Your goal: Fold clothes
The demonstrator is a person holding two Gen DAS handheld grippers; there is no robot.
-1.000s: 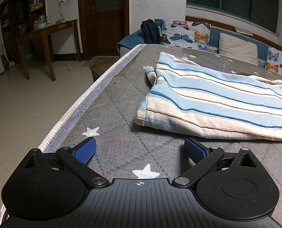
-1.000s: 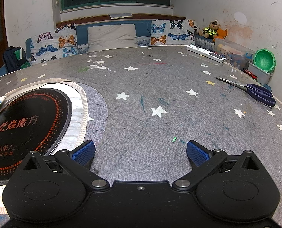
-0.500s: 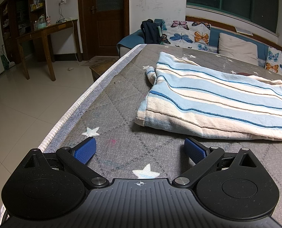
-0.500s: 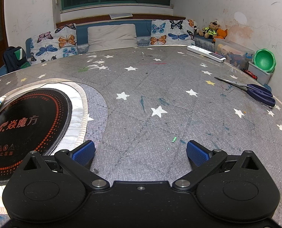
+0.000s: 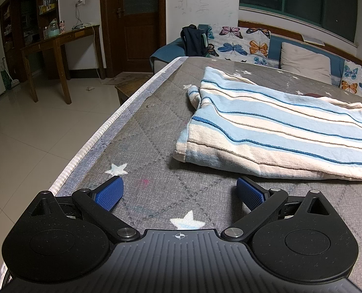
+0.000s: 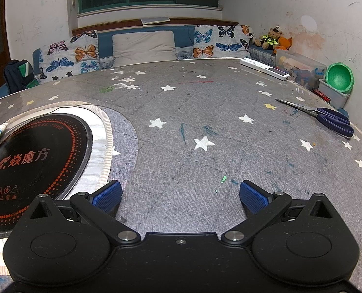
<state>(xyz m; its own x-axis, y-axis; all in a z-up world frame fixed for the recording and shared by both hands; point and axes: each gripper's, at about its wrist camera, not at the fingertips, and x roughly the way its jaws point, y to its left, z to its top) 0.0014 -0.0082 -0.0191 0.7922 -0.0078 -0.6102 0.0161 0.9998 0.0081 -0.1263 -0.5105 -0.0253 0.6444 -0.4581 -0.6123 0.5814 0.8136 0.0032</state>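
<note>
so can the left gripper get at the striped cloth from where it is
Probably yes. The left gripper is open, and the striped cloth lies just ahead to its right on the table, with nothing between them.

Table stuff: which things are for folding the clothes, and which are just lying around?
For the job:
striped cloth, lying flat, not held
left gripper, open
right gripper, open

Just lying about:
scissors
round black plate with orange writing
white power strip
green bowl
teddy bears
backpack
</note>
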